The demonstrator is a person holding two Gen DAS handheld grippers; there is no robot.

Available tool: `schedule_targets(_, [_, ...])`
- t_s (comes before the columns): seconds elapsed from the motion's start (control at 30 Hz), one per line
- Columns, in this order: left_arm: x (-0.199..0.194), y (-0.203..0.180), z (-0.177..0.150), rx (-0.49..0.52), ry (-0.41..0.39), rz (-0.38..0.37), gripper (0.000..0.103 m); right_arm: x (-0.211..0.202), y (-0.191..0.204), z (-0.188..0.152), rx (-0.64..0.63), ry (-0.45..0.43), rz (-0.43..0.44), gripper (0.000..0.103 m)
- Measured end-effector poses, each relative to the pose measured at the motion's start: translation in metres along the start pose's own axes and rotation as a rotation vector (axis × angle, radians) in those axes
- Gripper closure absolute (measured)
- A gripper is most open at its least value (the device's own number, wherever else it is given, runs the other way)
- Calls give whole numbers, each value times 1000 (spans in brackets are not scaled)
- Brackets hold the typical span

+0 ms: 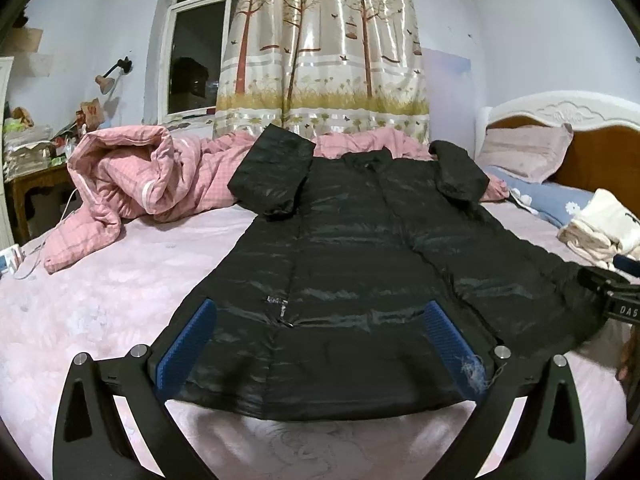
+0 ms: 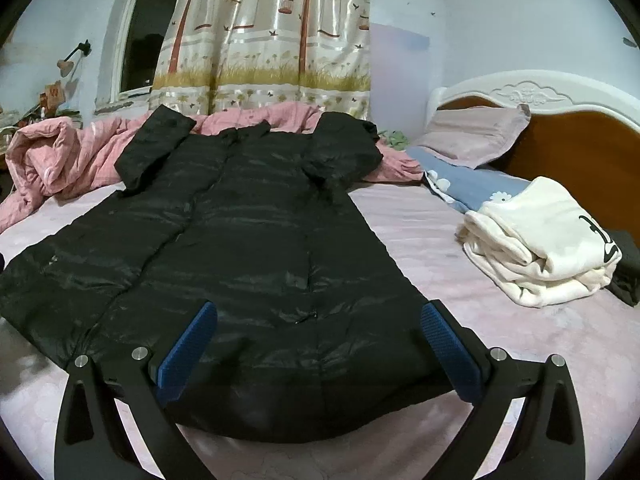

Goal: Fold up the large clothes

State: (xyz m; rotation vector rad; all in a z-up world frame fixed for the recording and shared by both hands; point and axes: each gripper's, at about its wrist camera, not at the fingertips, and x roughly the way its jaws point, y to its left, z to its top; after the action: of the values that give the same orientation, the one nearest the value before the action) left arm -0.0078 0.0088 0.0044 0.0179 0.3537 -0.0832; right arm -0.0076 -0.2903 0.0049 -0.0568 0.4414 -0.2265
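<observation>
A: We are looking at the black coat (image 1: pixel 340 248), which is lying flat and front-up on the pink bed (image 1: pixel 100 288), collar toward the curtain (image 1: pixel 320 60), both sleeves folded in over its chest.

B: Our left gripper (image 1: pixel 320 344) is standing wide at the coat's hem, and our right gripper (image 2: pixel 320 344) is spread just as wide at the hem's other side. Neither is holding anything.

A: We are judging the shell to be light, puffy and slick, so it is likely sliding out of a shallow pinch and springing back after a fold.

B: Then we are taking deep bites on the hem corners, one per claw, pads well past the stitched edge.

A: And we are keeping clear of the folded white garment (image 2: pixel 540 248) lying beside the coat, toward the headboard (image 2: pixel 580 148).
</observation>
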Motion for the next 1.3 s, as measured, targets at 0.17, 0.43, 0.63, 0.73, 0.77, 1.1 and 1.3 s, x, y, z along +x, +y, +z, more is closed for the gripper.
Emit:
schedule_targets(0.17, [1, -6, -1, 37, -4, 16, 0, 3, 1, 0, -16, 13, 10, 0])
schedule_targets(0.43, [4, 0, -1, 24, 10, 15, 0, 4, 5, 0, -31, 22, 23, 0])
schedule_targets(0.63, [5, 0, -2, 35, 18, 22, 0, 5, 7, -1, -36, 25, 29, 0])
schedule_targets(0.73, [5, 0, -2, 34, 18, 22, 0, 5, 8, -1, -42, 29, 16, 0])
schedule_targets(0.77, [5, 0, -2, 34, 19, 22, 0, 5, 8, -1, -43, 30, 16, 0])
schedule_targets(1.1, [6, 1, -3, 37, 22, 24, 0, 8, 9, -2, -52, 41, 7, 0])
schedule_targets(1.3, [6, 1, -3, 38, 22, 24, 0, 8, 9, -2, -54, 40, 6, 0])
